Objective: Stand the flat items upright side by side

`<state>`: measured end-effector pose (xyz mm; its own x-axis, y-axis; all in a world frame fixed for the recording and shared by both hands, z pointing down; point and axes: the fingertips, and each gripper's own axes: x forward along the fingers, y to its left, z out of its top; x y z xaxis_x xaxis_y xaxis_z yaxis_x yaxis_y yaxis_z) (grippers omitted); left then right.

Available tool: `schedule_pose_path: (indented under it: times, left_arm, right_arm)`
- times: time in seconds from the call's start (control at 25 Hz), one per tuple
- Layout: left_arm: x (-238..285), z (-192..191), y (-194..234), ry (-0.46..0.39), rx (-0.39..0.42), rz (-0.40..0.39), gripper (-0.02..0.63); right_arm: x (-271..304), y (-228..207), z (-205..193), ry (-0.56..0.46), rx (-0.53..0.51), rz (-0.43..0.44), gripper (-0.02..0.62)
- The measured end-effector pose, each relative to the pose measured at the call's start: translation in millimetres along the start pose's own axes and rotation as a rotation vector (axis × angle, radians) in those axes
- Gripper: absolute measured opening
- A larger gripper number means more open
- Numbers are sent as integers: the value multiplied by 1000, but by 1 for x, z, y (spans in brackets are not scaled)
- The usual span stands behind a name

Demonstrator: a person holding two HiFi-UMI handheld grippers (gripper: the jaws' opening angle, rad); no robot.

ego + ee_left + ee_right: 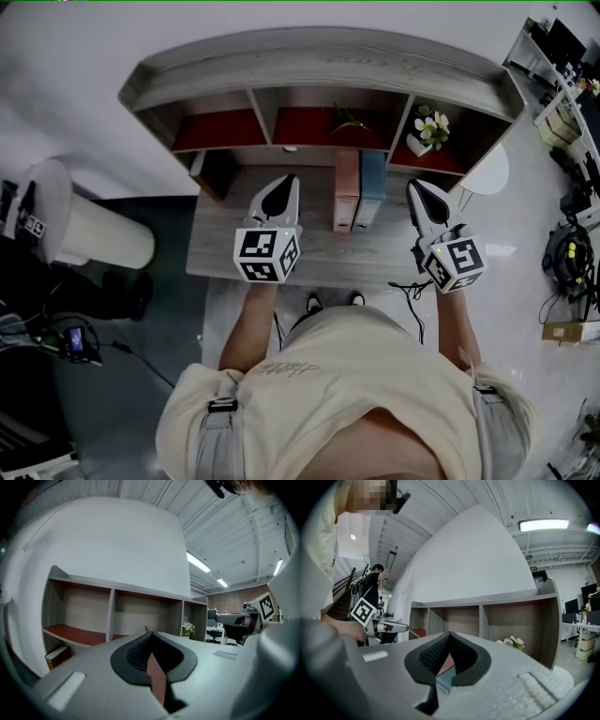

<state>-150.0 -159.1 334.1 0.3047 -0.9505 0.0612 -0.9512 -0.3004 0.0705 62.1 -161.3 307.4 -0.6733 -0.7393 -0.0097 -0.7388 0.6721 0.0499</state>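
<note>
Two flat books stand upright side by side on the grey desk (225,253): a salmon-pink one (347,199) and a blue one (371,195) to its right. My left gripper (287,184) hovers left of the pink book, shut and empty. My right gripper (416,187) hovers right of the blue book, also shut with nothing in it. In the left gripper view the jaws (151,638) meet at the tips, and a strip of the pink book (157,682) shows below them. In the right gripper view the closed jaws (449,637) frame the pink book (446,665) and the blue book (443,684).
A shelf unit (328,56) with red-floored compartments backs the desk. A dark book (217,172) lies at its lower left, and a white-flowered plant (429,129) stands in the right compartment. A white cylinder (98,239) stands left of the desk, with cables and clutter at right.
</note>
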Motion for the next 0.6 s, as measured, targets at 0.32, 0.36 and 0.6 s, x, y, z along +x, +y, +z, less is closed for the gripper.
schedule_pose_path:
  times: [0.32, 0.36, 0.6]
  left_arm:
    - [8, -18, 6, 22, -55, 1, 14]
    - [9, -18, 6, 21, -57, -1, 14]
    - [14, -19, 5, 15, -128, -26, 14]
  right_arm:
    - [7, 1, -8, 20, -10, 2, 2]
    - [7, 1, -9, 24, -11, 3, 0]
    - [5, -5, -15, 38, 23, 15, 2]
